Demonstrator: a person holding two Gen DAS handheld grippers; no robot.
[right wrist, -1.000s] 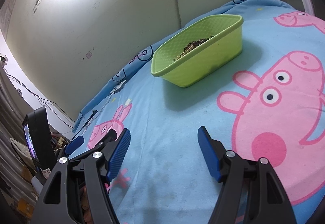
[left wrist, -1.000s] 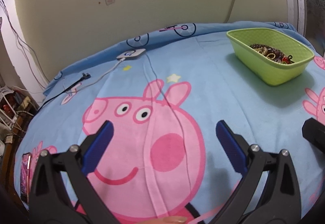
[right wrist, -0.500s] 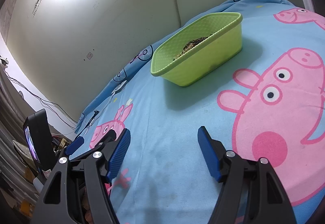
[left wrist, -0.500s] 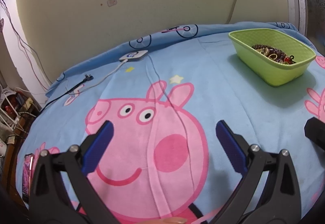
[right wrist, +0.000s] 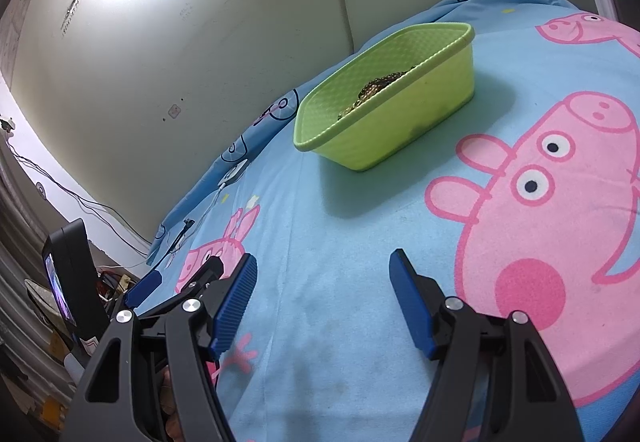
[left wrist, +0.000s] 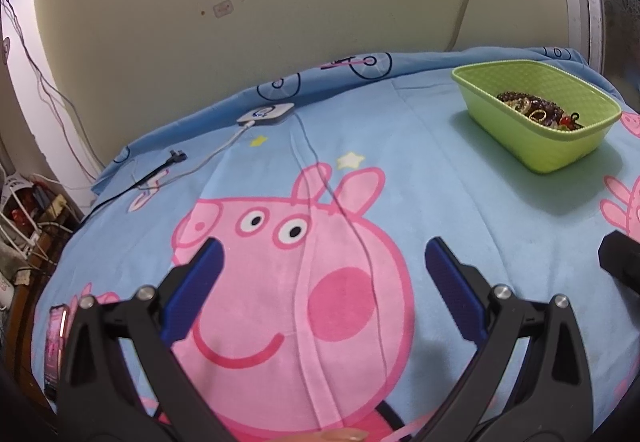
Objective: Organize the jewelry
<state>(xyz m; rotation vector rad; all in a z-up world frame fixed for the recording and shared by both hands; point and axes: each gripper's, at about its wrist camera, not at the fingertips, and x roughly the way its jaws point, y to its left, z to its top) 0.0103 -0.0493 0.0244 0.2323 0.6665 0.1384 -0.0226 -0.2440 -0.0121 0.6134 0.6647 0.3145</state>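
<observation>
A lime green plastic basket point(left wrist: 568, 145) point(right wrist: 420, 121) stands on the blue cartoon-pig bedsheet, far right in the left wrist view and upper middle in the right wrist view. In it lies a tangle of dark beads and gold jewelry point(left wrist: 536, 111) point(right wrist: 376, 87). My left gripper point(left wrist: 324, 270) hovers open over the pink pig print, well short and left of the basket, with nothing between its blue pads. My right gripper point(right wrist: 324, 282) is open too, empty, in front of the basket. The left gripper's fingers point(right wrist: 212, 274) show at the lower left of the right wrist view.
A white charger block point(left wrist: 266, 113) with its cable and a black plug point(left wrist: 176, 157) lie at the sheet's back left. A phone point(left wrist: 56, 338) rests at the left edge. A cluttered shelf point(left wrist: 28, 209) stands beyond it. A beige wall bounds the bed behind.
The basket sits slightly further right and lower in the left wrist view than a second ago; both grippers stay open and nearly still.
</observation>
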